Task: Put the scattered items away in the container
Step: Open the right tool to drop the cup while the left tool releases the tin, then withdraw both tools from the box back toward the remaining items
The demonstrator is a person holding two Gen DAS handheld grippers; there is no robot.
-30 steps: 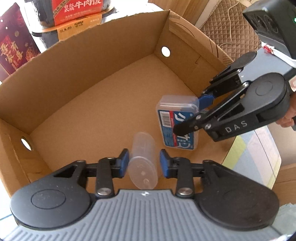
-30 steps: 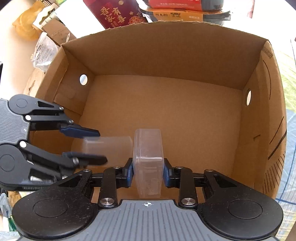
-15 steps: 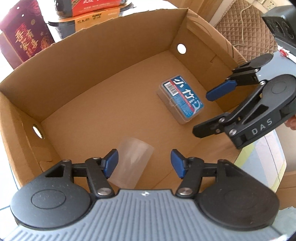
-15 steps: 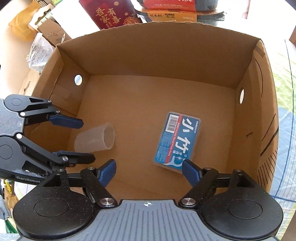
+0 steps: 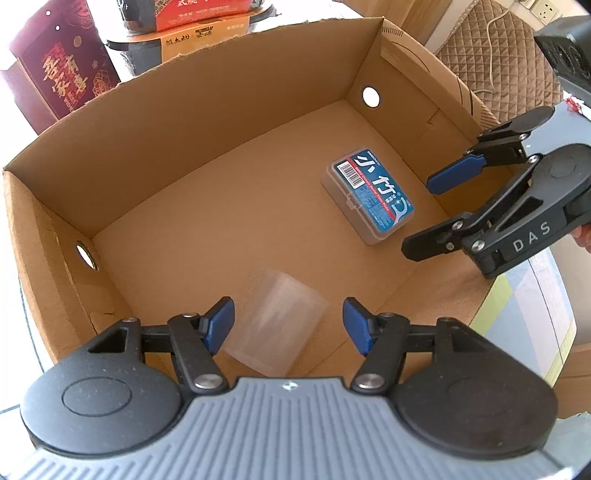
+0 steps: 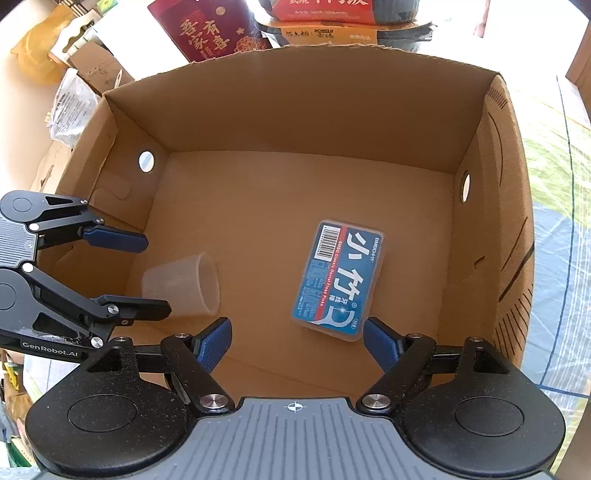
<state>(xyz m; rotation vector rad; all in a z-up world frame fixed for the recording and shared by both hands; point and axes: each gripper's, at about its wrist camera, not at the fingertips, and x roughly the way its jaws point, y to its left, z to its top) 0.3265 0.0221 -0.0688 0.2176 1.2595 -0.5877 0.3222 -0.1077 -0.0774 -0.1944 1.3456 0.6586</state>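
A clear plastic cup (image 5: 275,323) (image 6: 183,286) lies on its side on the floor of the open cardboard box (image 5: 221,122) (image 6: 295,118). A clear floss-pick case with a blue label (image 5: 371,195) (image 6: 340,280) lies flat on the box floor to its right. My left gripper (image 5: 288,325) hangs open above the cup, holding nothing. My right gripper (image 6: 297,338) stands open just above the near end of the case, also empty. Each gripper shows in the other's view: the right gripper (image 5: 428,212) and the left gripper (image 6: 151,275).
Red gift boxes (image 5: 62,81) (image 6: 214,33) and stacked food cartons (image 5: 207,22) stand behind the box. A quilted brown cushion (image 5: 491,66) lies at the far right. Bags and packaging (image 6: 66,107) sit left of the box. A patterned cloth (image 6: 554,184) lies to its right.
Both grippers opened and let go: the cup and the floss case dropped onto the box floor. Both grippers have since risen and drawn back a little.
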